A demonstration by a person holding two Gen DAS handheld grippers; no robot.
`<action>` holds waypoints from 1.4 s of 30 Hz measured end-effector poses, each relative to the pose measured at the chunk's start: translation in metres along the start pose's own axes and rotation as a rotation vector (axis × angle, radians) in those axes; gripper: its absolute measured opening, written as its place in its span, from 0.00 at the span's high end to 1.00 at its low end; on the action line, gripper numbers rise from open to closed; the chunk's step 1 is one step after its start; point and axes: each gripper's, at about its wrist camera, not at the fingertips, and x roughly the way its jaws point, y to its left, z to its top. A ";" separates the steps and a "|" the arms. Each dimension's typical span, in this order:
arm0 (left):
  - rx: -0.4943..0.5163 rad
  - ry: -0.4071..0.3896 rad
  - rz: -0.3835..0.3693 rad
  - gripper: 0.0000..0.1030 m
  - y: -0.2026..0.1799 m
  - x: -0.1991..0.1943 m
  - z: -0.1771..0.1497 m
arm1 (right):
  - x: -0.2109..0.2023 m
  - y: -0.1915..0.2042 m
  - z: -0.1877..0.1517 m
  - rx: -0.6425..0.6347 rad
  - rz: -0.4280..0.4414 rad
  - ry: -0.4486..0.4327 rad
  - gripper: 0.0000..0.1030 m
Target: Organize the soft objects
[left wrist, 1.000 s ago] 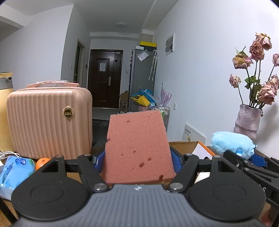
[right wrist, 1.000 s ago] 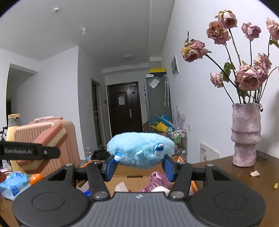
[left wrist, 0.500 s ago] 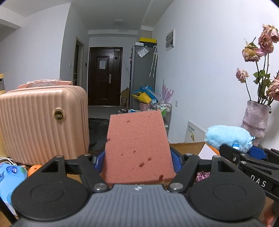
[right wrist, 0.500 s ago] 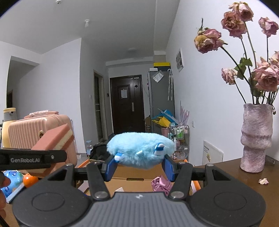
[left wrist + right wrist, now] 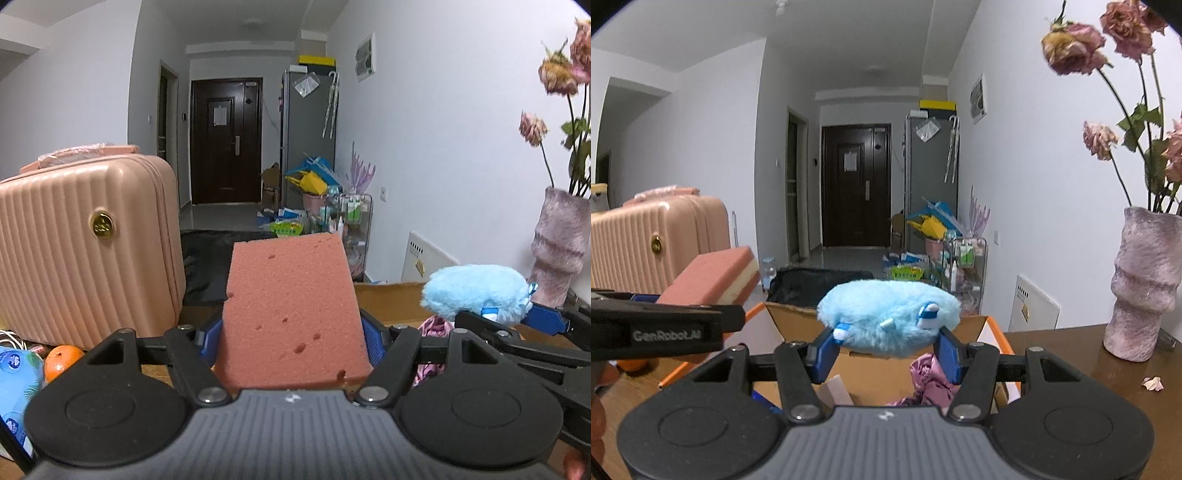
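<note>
Sponge [image 5: 291, 314], pink face over a cream layer, is clamped between the blue pads of the left hand-held gripper [image 5: 291, 332]; jaws closed onto its sides, sponge tilted up and forward, held in the air. In the right wrist view the same sponge [image 5: 713, 277] shows at left, above the left edge of the cardboard box [image 5: 971, 325].

Blue plush toy [image 5: 890, 317], fluffy with small white-and-blue bits, is pinched between the blue pads of the right hand-held gripper [image 5: 886, 350]; jaws closed against its two ends. It hangs over the open box. Left wrist view: plush toy [image 5: 476, 291] lies to the right of the sponge, apart from it.

Inside the box: crumpled purple cloth [image 5: 931, 380] and some pale paper.

Box stands on a brown worktop [image 5: 1071, 354]. Purple vase [image 5: 1145, 280] with dried roses at right on the worktop; one fallen petal [image 5: 1153, 383] near it. Pink suitcase [image 5: 85, 251] at left, an orange [image 5: 61, 360] below it, beside a blue packet [image 5: 16, 384].
</note>
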 end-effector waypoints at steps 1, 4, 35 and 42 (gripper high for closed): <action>0.006 0.007 0.003 0.30 -0.001 0.004 -0.001 | 0.002 0.001 -0.001 -0.001 0.001 0.008 0.46; 0.016 0.034 0.009 0.30 -0.003 0.013 -0.006 | 0.008 0.002 -0.005 -0.007 -0.002 0.028 0.46; 0.013 0.026 0.113 0.00 0.005 0.027 -0.020 | 0.032 -0.008 -0.028 0.027 -0.081 0.134 0.01; -0.001 0.033 0.115 0.00 0.006 0.026 -0.019 | 0.029 -0.007 -0.026 0.025 -0.089 0.125 0.00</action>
